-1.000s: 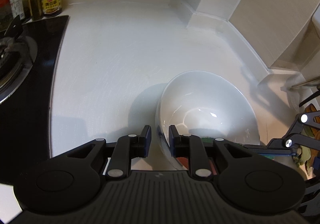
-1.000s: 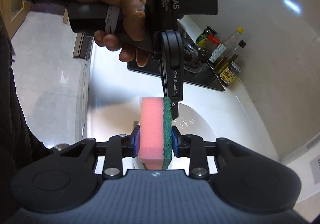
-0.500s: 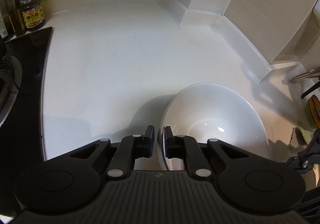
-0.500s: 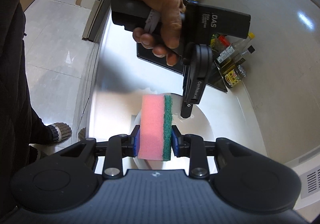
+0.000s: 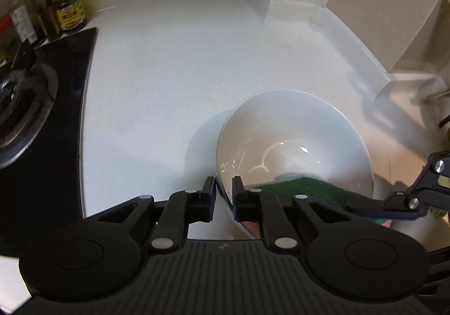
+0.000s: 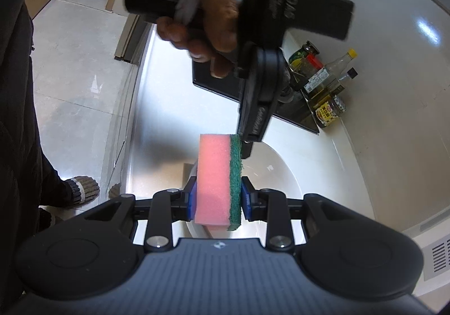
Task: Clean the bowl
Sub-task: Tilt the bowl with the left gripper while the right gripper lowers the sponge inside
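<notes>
A white bowl point(image 5: 292, 146) stands on the white counter point(image 5: 168, 75). My left gripper point(image 5: 223, 185) straddles its near-left rim, one pad outside and one inside. Its jaws are closing on that rim and the pads look pressed to the wall. In the right wrist view a hand point(image 6: 202, 5) holds that left gripper point(image 6: 246, 151) just above the bowl point(image 6: 275, 174). My right gripper point(image 6: 218, 191) is shut on a pink sponge point(image 6: 213, 171) with a green scouring face. The green face point(image 5: 303, 188) lies over the bowl's near right rim.
A black gas hob point(image 5: 33, 118) fills the counter's left side, with a jar and bottles point(image 5: 69, 11) behind it. The wall steps out into a corner point(image 5: 281, 5) at the back right. Tiled floor and the person's slippered foot point(image 6: 81, 188) lie beyond the counter edge.
My left jaws have gone from wide apart to narrow around the bowl's rim. The sponge has come further over the bowl's near edge in the left wrist view. The right grip is unchanged.
</notes>
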Available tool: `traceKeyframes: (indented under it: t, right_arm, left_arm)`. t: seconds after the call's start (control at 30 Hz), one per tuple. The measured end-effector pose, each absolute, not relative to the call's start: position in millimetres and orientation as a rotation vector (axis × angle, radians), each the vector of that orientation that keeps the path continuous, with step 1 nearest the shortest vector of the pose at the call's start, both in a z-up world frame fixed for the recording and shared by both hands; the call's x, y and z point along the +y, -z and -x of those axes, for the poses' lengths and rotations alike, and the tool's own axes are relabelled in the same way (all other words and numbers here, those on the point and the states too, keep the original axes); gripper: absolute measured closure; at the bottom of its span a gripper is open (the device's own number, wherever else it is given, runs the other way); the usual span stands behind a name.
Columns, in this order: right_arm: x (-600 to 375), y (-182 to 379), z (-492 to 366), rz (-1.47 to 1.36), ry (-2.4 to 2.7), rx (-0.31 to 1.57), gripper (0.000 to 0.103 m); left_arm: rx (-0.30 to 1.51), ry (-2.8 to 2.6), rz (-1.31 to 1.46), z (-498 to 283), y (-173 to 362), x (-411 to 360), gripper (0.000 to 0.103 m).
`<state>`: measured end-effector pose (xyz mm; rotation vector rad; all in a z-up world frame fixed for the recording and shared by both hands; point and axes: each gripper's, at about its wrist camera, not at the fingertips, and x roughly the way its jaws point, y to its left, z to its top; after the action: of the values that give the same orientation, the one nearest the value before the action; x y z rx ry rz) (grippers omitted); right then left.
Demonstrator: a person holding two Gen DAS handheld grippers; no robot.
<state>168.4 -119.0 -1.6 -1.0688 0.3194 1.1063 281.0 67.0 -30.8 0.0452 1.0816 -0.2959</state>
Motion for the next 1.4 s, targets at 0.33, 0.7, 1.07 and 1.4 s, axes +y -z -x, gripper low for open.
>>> traceKeyframes:
  t: [0.33, 0.7, 1.07, 1.4]
  right_arm:
    - [-119, 5, -172, 1.151, -1.066, 0.333, 0.077]
    - [-117, 6, -169, 1.156, -1.08, 0.309, 0.077]
    - [-120, 4, -167, 1.243, -1.063, 0.319, 0.077]
    - [-121, 2, -164, 1.246, -1.058, 0.312, 0.077]
  left_arm:
    - [1.071, 0.37, -0.123, -324, 32, 43, 0.099]
    - [1.086, 0.277, -0.105, -284, 35, 49, 0.091]
    - [1.094, 0.366, -0.154, -328, 38, 40, 0.097]
    - [1.051, 0.255, -0.055, -276, 32, 47, 0.09]
